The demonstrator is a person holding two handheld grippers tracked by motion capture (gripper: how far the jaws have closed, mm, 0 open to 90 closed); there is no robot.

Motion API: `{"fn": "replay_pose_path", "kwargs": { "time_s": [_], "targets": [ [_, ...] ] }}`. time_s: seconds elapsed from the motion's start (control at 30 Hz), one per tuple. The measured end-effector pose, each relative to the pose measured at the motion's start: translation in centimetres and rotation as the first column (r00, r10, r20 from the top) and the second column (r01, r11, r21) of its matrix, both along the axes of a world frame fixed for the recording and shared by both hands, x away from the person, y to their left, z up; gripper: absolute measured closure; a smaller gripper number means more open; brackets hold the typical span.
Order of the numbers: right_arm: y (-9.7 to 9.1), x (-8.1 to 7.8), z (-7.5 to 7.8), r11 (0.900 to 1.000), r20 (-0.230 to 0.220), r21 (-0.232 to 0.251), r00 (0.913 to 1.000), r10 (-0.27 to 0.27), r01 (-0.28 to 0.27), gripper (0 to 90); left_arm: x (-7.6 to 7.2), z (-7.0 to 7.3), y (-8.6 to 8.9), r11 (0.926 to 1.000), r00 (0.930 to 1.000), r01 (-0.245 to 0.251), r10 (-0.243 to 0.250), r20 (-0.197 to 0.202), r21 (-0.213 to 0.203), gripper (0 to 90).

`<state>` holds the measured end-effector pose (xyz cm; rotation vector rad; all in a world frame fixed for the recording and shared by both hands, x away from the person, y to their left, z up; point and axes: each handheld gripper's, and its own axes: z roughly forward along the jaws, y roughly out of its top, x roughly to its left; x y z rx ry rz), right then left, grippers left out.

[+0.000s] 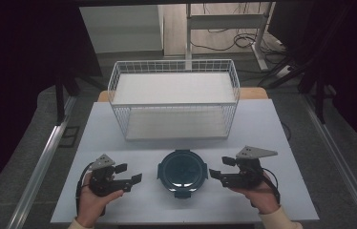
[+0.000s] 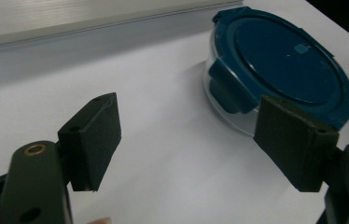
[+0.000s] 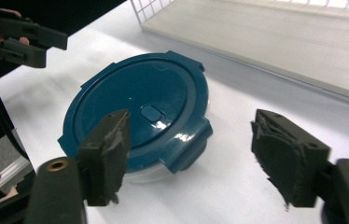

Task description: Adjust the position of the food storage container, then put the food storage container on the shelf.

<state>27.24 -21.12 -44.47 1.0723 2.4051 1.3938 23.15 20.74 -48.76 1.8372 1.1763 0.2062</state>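
Both hands sit at the near edge of the white counter [image 1: 262, 124]. Left claw [image 1: 130, 173] is spread wide, gripping nothing. Between the two sits the round container with its blue lid [image 1: 182, 171], just clear of each. Right claw [image 1: 222, 168] is wide too, nothing in it. Wire basket [image 1: 174, 98] stands behind.

- left gripper [image 1: 133, 173]: held in left hand [image 1: 92, 204] at bottom left of high view, jaws apart with nothing between, pointing inward to the right
- right gripper [image 1: 216, 168]: held in right hand [image 1: 262, 196] at bottom right, jaws apart and empty, pointing inward to the left
- both forearms enter from bottom edge, light sleeve cuffs showing
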Motion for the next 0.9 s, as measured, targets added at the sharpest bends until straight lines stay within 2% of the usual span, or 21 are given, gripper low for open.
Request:
{"fn": "replay_pose_path", "kwargs": {
  "time_s": [0.07, 0.17, 0.4, 0.73, 0.9],
  "targets": [
    [-0.4, -0.2, -0.1, 0.9999, 0.006, 0.012, 0.9999, -0.009, 0.009, 26.3, -0.2, 0.2, -0.2, 0.9999, 0.9999, 0.015, -0.015, 0.008, 0.002, 22.4],
    [-1.2, -0.4, -0.6, 0.9991, -0.012, 0.034, 0.9997, -0.023, 0.023, 23.4, -0.5, 0.5, -0.4, 0.9996, 0.9995, 0.029, -0.029, 0.009, -0.003, 22.2],
    [-1.5, -0.1, -1.4, 0.9971, -0.047, 0.062, 0.998, -0.041, 0.044, 21.3, -0.6, 1.1, -0.4, 0.9998, 0.9998, 0.018, -0.018, 0.0, -0.013, 22.2],
    [-1.0, -0.3, -1.7, 0.9993, -0.05, 0.028, 0.9984, -0.025, 0.026, 20.6, -0.6, 1.2, -0.5, 0.9998, 0.9999, 0.004, -0.004, -0.011, -0.021, 22.1],
    [-0.9, -0.2, -1.8, 0.9991, -0.056, 0.019, 0.9978, -0.037, 0.038, 19.0, -0.6, 1.3, -0.6, 0.9997, 0.9999, 0.003, -0.003, -0.016, -0.023, 21.6]
  ]
}}
